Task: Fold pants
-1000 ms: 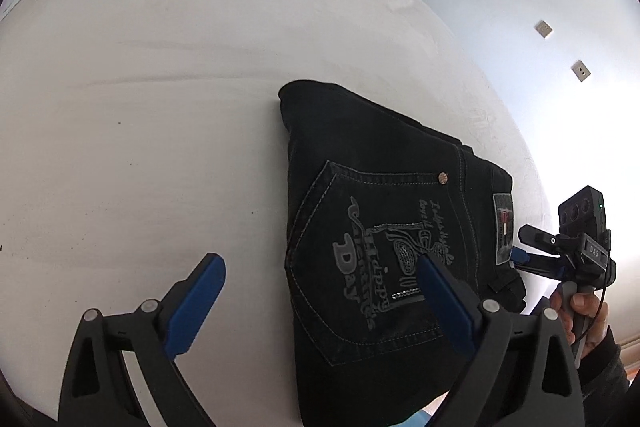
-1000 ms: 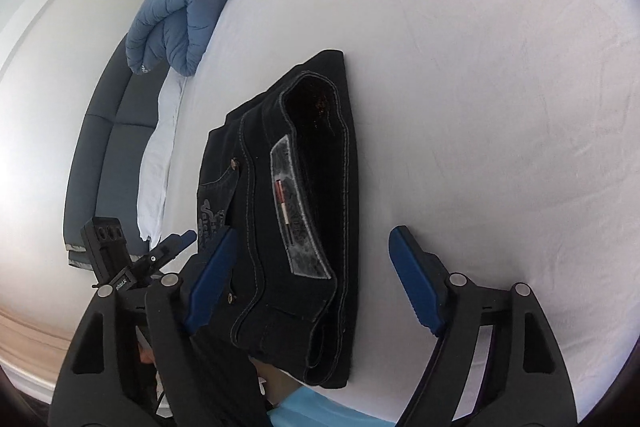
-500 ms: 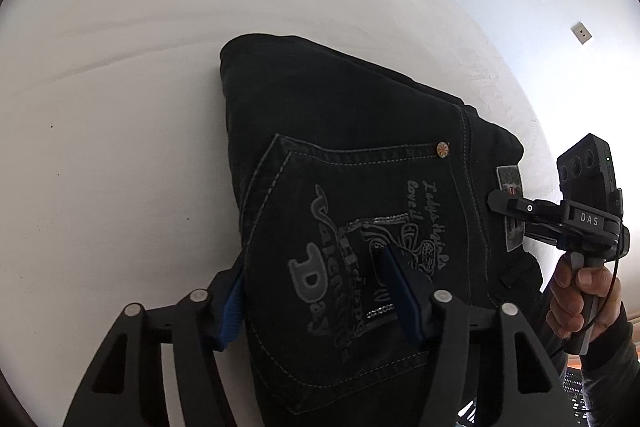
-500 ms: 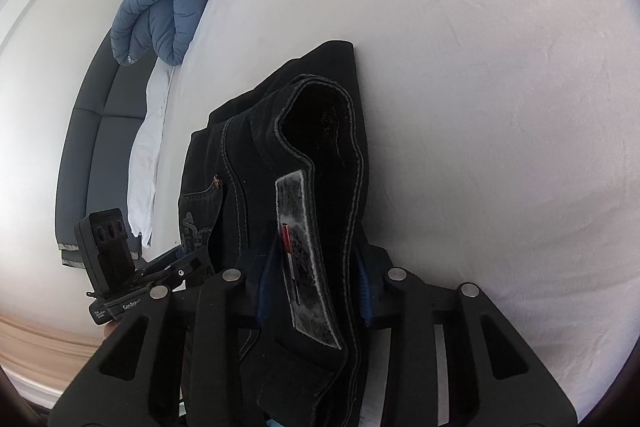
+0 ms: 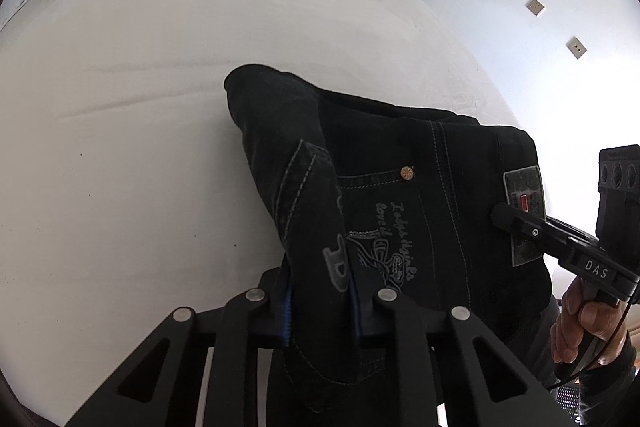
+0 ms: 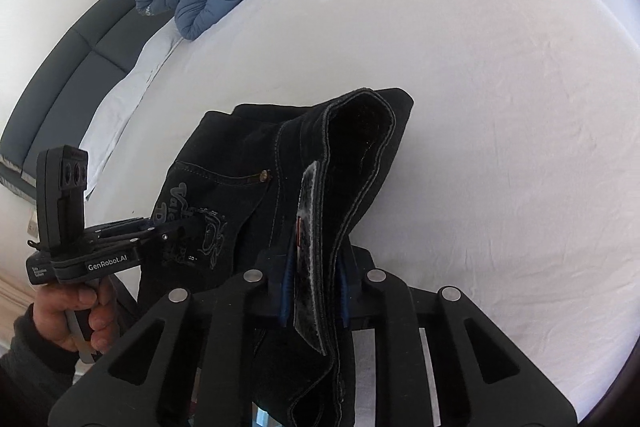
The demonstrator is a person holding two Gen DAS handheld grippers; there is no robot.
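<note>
Big white bed (image 5: 120,107), pillows far back. Black pants (image 5: 400,155) folded small, near bed edge. Left gripper (image 5: 320,301) squeezes pocket side; right gripper (image 6: 314,291) squeezes waistband. Step looks like lifting bundle. Next: move both together, keep folds tidy.

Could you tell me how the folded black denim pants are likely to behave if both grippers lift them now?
The folded black denim pants would probably sag between the left gripper and right gripper, since the cloth already bunches there. The stacked layers look fairly heavy and might slip apart.
</note>
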